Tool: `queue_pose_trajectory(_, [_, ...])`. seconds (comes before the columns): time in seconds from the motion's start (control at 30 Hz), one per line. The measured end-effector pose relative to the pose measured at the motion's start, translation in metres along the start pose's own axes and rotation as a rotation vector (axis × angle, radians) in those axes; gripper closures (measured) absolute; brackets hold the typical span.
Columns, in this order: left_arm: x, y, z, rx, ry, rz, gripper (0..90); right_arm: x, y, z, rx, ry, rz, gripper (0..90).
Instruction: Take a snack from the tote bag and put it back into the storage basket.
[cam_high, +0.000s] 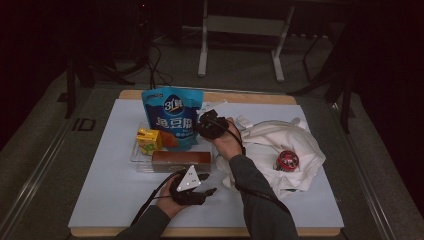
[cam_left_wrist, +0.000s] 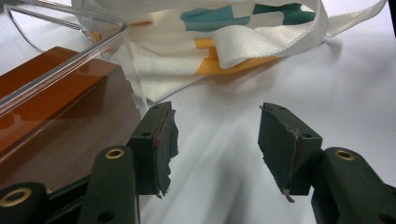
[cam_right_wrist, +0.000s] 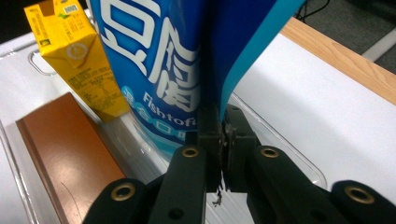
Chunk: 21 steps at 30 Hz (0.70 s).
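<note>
A: Why is the right gripper (cam_right_wrist: 218, 140) pinching the blue pouch (cam_right_wrist: 187, 60) by its edge?
B: To stand it in the clear tray (cam_high: 137, 156), centre frame, beside the yellow carton (cam_right_wrist: 70, 56).
A: And the left gripper (cam_left_wrist: 215, 140)?
B: Idle, jaws open and empty, at the tray's near corner.

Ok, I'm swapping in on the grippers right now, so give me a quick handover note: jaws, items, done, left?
Right gripper: jaws pinched on the side edge of the blue snack pouch, which stands in the clear tray.
Left gripper: open, empty, beside the tray.
In the tray: yellow juice carton, brown box.
White tote bag lies right of the tray, with a red round item on it.
Left: probably release the pouch.
</note>
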<state>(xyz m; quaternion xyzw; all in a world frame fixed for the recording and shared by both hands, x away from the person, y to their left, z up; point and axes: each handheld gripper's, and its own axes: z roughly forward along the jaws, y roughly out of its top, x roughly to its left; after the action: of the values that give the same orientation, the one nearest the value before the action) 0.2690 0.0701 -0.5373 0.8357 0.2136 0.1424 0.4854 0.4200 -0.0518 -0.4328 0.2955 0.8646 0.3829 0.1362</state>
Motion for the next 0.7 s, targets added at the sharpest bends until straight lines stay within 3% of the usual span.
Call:
queue_pose_trajectory(0.3, [0.0,0.0,0.0,-0.001,0.0,0.0,45.3,-0.004,-0.008,-0.01,-0.01,0.019,-0.01,72.7])
queue_pose_trajectory(0.7, [0.0,0.0,0.0,0.0,-0.002,0.002,45.0,-0.004,-0.015,-0.028,-0.035,0.031,-0.018,71.7])
